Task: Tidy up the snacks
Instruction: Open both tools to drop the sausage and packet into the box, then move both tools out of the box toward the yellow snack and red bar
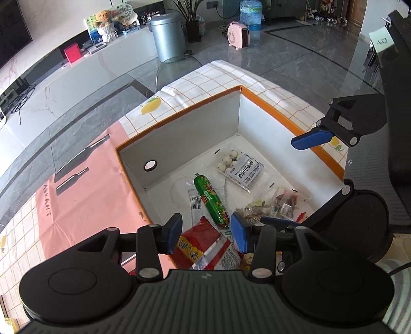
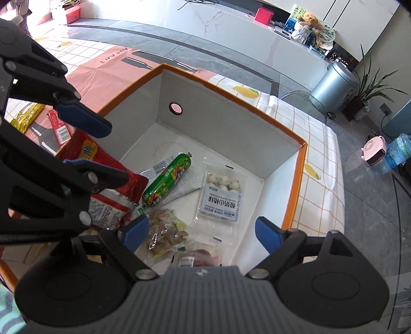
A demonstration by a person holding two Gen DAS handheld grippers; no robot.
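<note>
Grey marble-look floor (image 1: 295, 51) gleams in daylight — a long white stone-topped cabinet (image 1: 77, 74) lines the wall, with a silver bin (image 1: 168, 36), potted plant (image 1: 192, 23) and pink fan heater (image 1: 239, 35) beyond.

The orange-rimmed white cardboard box (image 2: 282, 133) stands open at the top, its far half of the floor bare. The green sausage tube (image 2: 168, 179), clear pouch of white balls (image 2: 222, 190) and red snack bag (image 2: 108, 179) crowd the near half.
</note>
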